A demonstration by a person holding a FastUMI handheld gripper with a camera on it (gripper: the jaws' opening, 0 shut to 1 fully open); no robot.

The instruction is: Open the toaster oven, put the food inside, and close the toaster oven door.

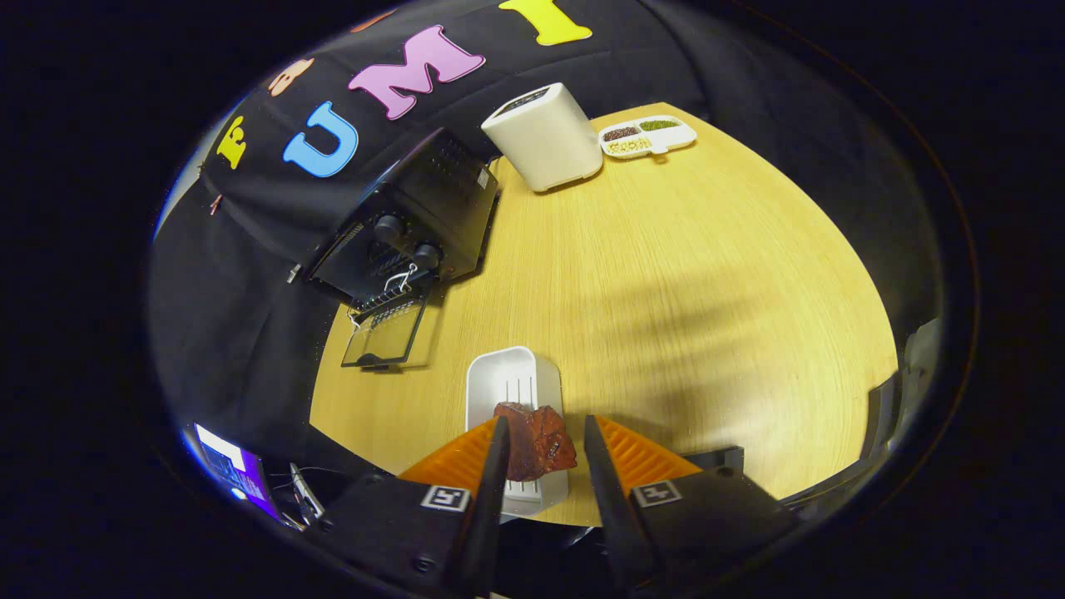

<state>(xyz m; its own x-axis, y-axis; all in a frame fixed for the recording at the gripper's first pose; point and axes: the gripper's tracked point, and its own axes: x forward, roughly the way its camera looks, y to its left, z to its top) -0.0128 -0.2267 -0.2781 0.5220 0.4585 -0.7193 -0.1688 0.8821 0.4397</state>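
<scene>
Table (666, 274): wooden top, carrying everything.
Toaster oven (416, 225): well beyond the tray, off to the left; door (387, 333) already dropped open toward the tray, rack showing.
White canister (545, 137): just right of the oven, further back.
Tray (512, 383): white, just ahead of the fingers.
Food (537, 441): reddish chunk at the tray's near end, between the fingers.
Gripper (542, 445): fingers part open, left one touching the chunk, right one apart; not yet gripped, I judge. Oven lies forward-left.

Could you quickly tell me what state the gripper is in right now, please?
Gripper: open, fingers on either side of the red food on the white tray; not visibly pressing it.
</scene>
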